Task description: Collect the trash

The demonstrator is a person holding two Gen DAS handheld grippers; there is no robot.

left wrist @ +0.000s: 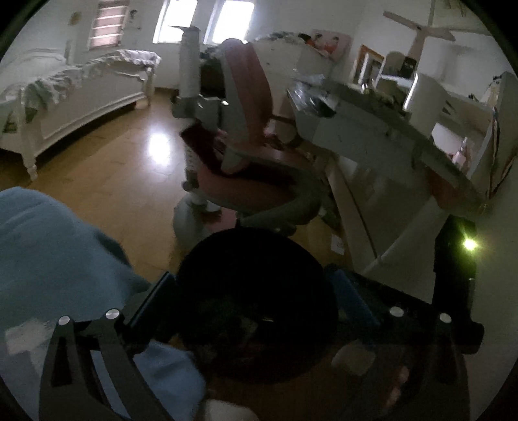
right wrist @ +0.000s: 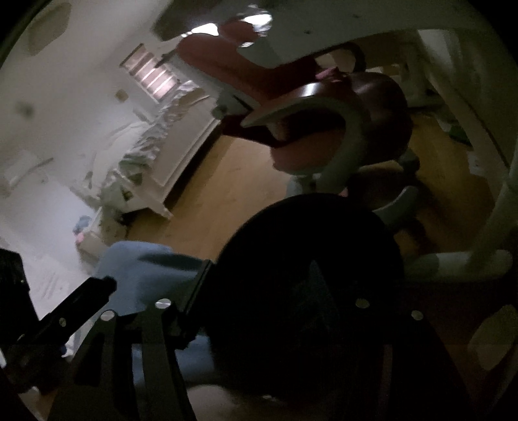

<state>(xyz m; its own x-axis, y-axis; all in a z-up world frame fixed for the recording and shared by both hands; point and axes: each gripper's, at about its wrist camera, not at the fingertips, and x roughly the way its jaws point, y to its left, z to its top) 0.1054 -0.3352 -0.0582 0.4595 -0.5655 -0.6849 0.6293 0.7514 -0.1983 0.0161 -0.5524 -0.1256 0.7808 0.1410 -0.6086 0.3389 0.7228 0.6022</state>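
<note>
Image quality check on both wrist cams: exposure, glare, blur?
Left wrist: windows blown out, glare patch on the wood floor, green LED flare at right, black round bin underexposed. Right wrist: darker overall, motion blur on the pink chair, bin nearly featureless black.

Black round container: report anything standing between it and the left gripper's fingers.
Nothing visible does. The black round container sits between the fingers of the left gripper, filling the gap; whether they clamp it is unclear.
</note>
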